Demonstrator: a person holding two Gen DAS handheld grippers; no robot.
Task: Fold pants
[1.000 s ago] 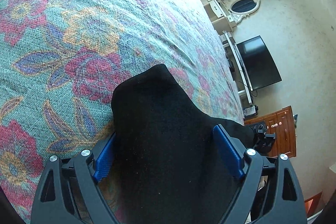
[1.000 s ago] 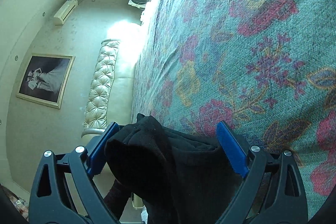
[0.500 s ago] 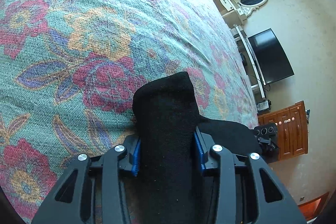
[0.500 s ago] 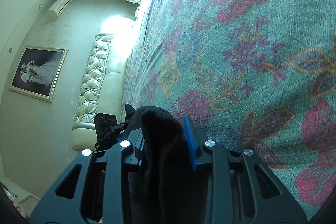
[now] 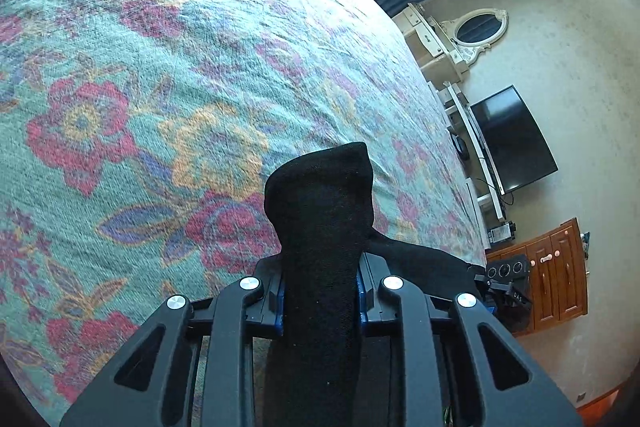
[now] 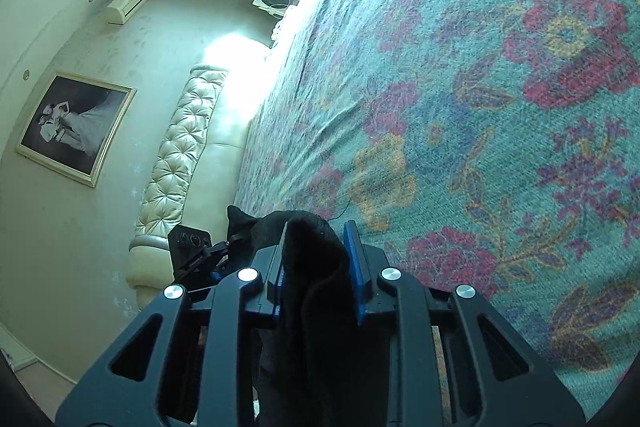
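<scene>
Both tongs have just been closing, and each now pinches a bunched ridge of the black knitted fabric pants (image 5: 320,227). In the left wrist view the left tongs (image 5: 320,291) sit low at centre frame, their blue pads pressed against a thick column of the cloth that pokes up past the tips, while a further stretch of the garment trails off to the lower right towards the edge of the bed. In the right wrist view the right tongs (image 6: 318,263) also sit low at centre, clamped on a rounded lump of the same pants (image 6: 308,239) that barely clears the pad tips. The teal floral woven bedspread (image 5: 160,67) fills the upper and left part of the left view and the right part of the other; the garment lies at its near edge, with most of it hidden below the tongs. The likely trouble from here is uneven grip: the right hold looks shallow, so a quick lift or swing could let that corner slide out and the fold would collapse. The thick bunching may also mean several layers are caught, which would drag a twisted wad across the bed instead of a flat panel. Pulling the two hands apart unequally could skew the crease.
</scene>
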